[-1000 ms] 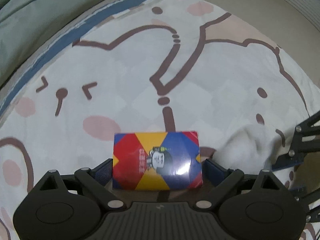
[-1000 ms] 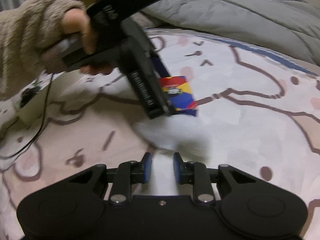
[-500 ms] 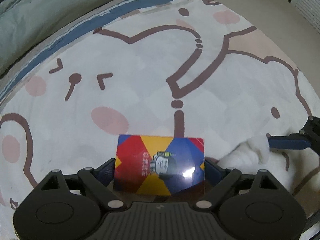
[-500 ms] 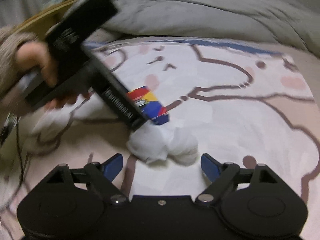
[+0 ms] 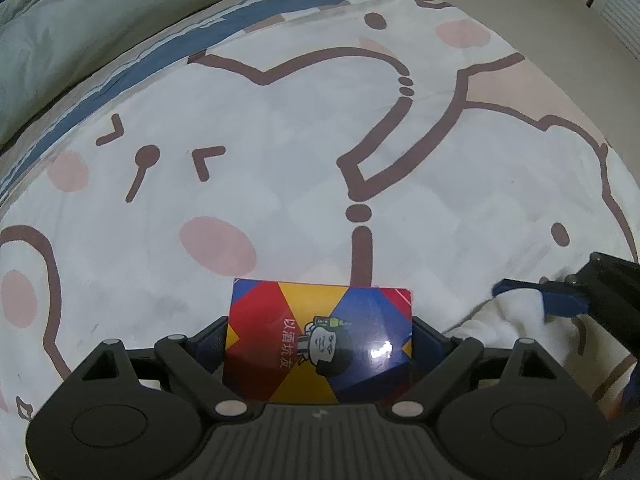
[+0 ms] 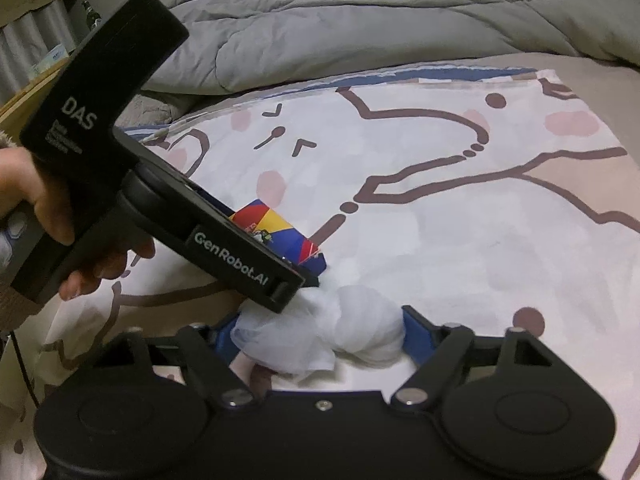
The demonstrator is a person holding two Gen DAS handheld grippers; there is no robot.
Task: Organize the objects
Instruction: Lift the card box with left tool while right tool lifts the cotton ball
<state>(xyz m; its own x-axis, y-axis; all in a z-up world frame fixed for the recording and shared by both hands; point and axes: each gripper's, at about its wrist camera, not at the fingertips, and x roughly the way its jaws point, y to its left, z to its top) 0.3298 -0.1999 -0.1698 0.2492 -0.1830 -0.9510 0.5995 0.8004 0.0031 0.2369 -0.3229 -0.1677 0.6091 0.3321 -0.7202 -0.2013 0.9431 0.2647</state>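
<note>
left gripper [image 5: 320, 344] clamped on the card box [image 5: 320, 340], box upright between its fingers | right gripper [image 6: 316, 332] spread wide, white cloth [image 6: 340, 332] between its fingers, grip unclear | box just beyond cloth | far: bedsheet [image 5: 280, 160], grey duvet [image 6: 360, 20]

Left gripper [image 6: 308, 276] side bar: "GenRobot.AI" in white letters.
Left gripper handle block: "DAS" in white; the smaller lines under it are too blurred to read.
Card box [image 5: 320, 340] face: Chinese characters "以酒坑友" beside a cartoon figure.
</note>
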